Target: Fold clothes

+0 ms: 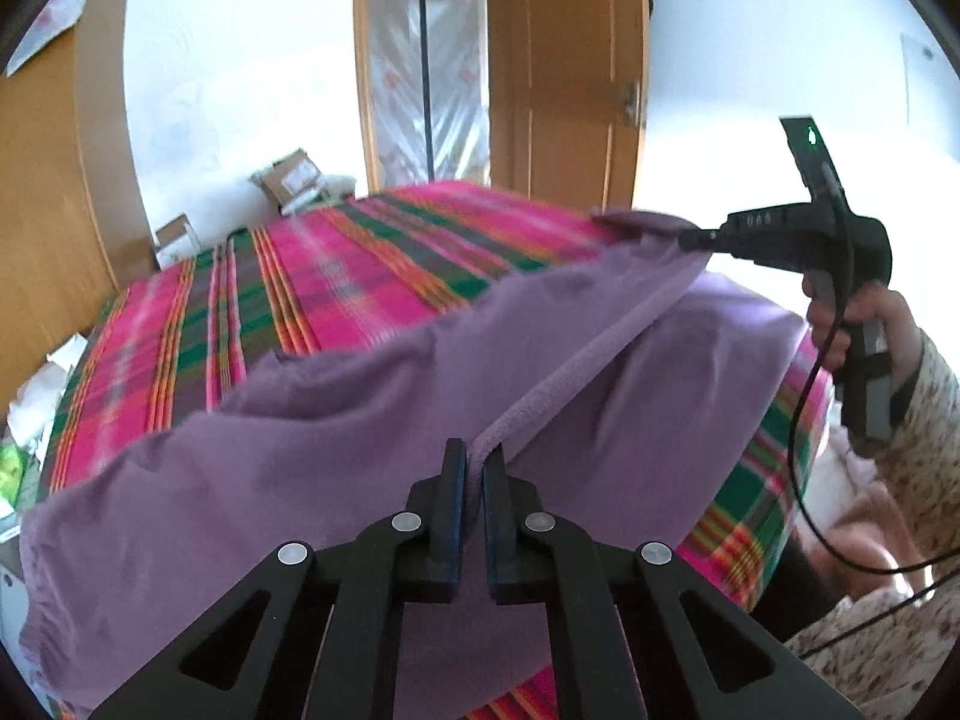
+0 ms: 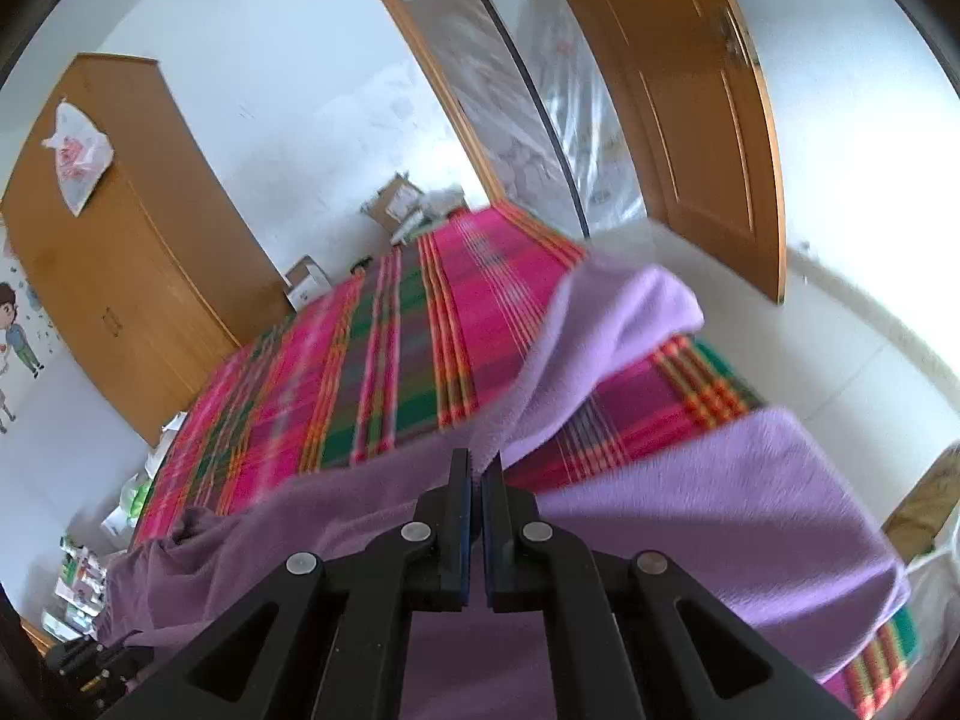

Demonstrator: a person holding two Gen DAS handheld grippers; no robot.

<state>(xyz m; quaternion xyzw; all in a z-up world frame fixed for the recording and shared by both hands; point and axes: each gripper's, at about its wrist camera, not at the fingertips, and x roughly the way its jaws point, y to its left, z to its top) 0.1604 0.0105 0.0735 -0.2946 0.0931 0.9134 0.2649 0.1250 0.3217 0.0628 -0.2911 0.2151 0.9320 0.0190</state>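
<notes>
A purple garment [image 1: 300, 450] lies on a bed with a pink, green and orange plaid cover [image 1: 360, 276]. In the left wrist view my left gripper [image 1: 474, 459] is shut on a thick hem of the garment, which runs taut up to my right gripper [image 1: 689, 238]. That one pinches the hem's far end, lifted off the bed. In the right wrist view my right gripper [image 2: 477, 462] is shut on the garment [image 2: 750, 510], with a paler purple flap rising behind its tips above the plaid cover [image 2: 360, 372].
A person's hand [image 1: 858, 324] in a floral sleeve holds the right gripper's handle, with a black cable hanging from it. A wooden wardrobe [image 2: 120, 240] stands left of the bed, with a wooden door [image 1: 570, 60] and cardboard boxes [image 1: 294, 177] beyond it. Clutter lies on the floor at left.
</notes>
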